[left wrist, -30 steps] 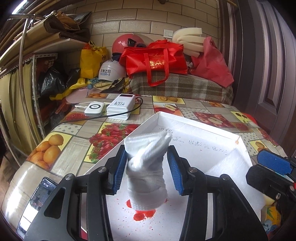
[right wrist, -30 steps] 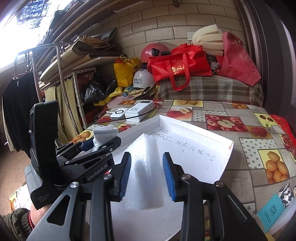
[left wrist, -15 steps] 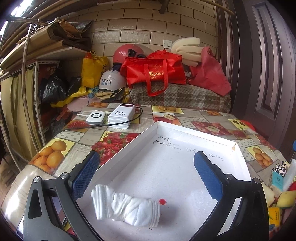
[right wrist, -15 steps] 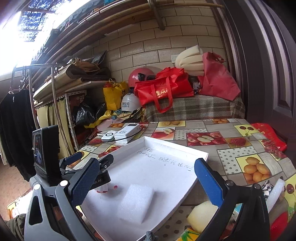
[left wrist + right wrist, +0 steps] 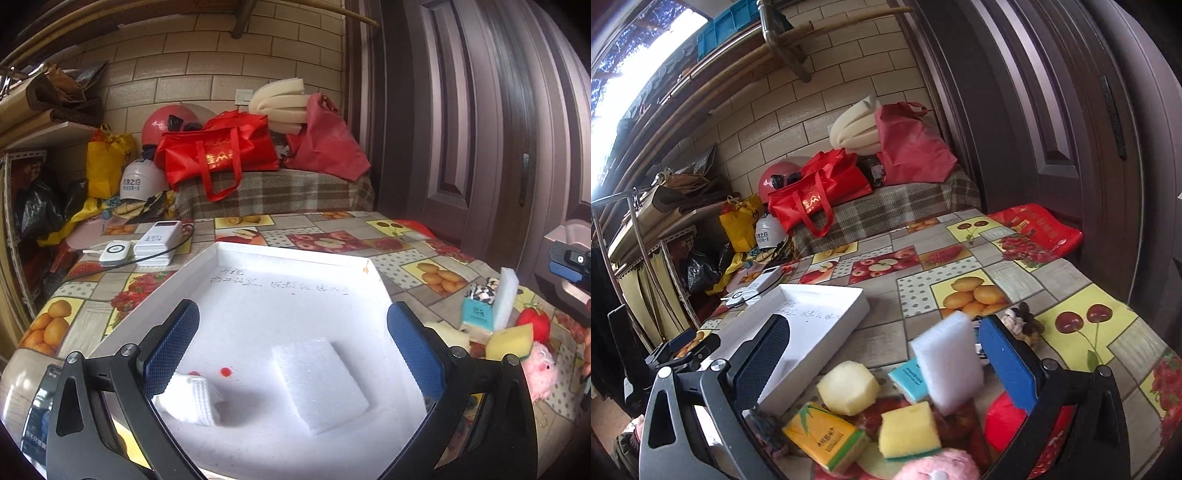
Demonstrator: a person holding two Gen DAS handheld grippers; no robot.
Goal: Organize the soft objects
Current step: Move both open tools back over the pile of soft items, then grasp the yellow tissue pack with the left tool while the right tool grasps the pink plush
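Right gripper (image 5: 882, 363) jaws spread wide, empty, over the pile; white sponge (image 5: 947, 365) stands upright between them, untouched. Best close squarely on its flat faces, gently. Left gripper (image 5: 291, 352) wide open, empty, above the tray (image 5: 291, 254); sock (image 5: 190, 400) and foam pad (image 5: 319, 380) lie inside, seen in left view only.

Cluttered home storage room

Shopping bags (image 5: 218, 155) and helmets (image 5: 166, 118) are piling up against the far brick wall (image 5: 177, 66), behind a fruit-print tablecloth (image 5: 960, 291).
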